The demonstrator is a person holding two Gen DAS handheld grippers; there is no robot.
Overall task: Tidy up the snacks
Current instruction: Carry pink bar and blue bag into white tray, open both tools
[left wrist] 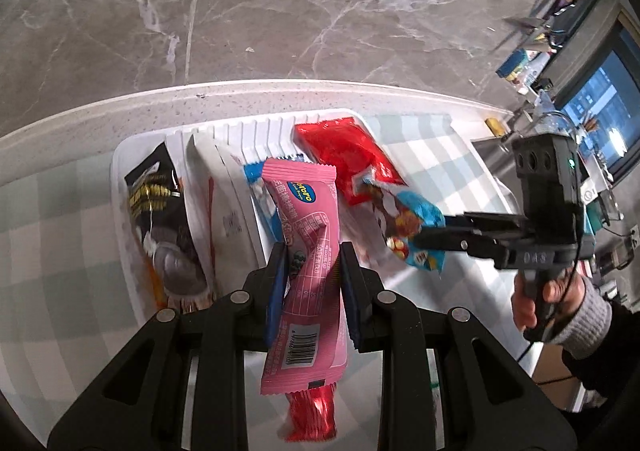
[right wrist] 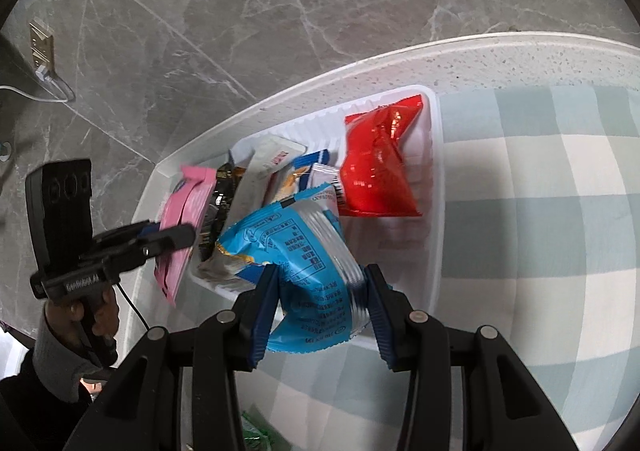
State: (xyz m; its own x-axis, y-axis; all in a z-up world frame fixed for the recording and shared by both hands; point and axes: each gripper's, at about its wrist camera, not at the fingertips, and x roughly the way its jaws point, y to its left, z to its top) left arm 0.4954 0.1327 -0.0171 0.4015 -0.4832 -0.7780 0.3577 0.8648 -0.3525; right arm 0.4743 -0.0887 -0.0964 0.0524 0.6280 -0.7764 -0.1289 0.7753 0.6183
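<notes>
The left gripper [left wrist: 314, 271] is clamped across the middle of a pink snack packet [left wrist: 308, 251], its blue pads pressing the wrapper from both sides, with a red foil wrapper [left wrist: 312, 417] showing just below the packet's lower end (whether that one is also held cannot be told). The right gripper [right wrist: 320, 291] is closed on a blue snack bag [right wrist: 304, 263], the pads pinching its crimped lower half so the bag puffs out above them. Both loads hang over the white tray [right wrist: 438, 187], which sits on a green-and-white checked cloth [right wrist: 540, 179] near the far edge of the speckled counter [right wrist: 500, 59]. Inside the tray, a red pouch [right wrist: 376, 163] lies against the right wall, while a black packet [left wrist: 160, 219] and several pale ones stand filed toward the left wall; the open floor of the tray between the red pouch and the standing row looks like the free space. To place well, I judge each packet should be lowered on edge into a gap beside the standing row, one hand at a time so the two tools do not crowd each other, and let go only once the lower seam rests on the tray floor, since these light wrappers will tip or slide if dropped.
</notes>
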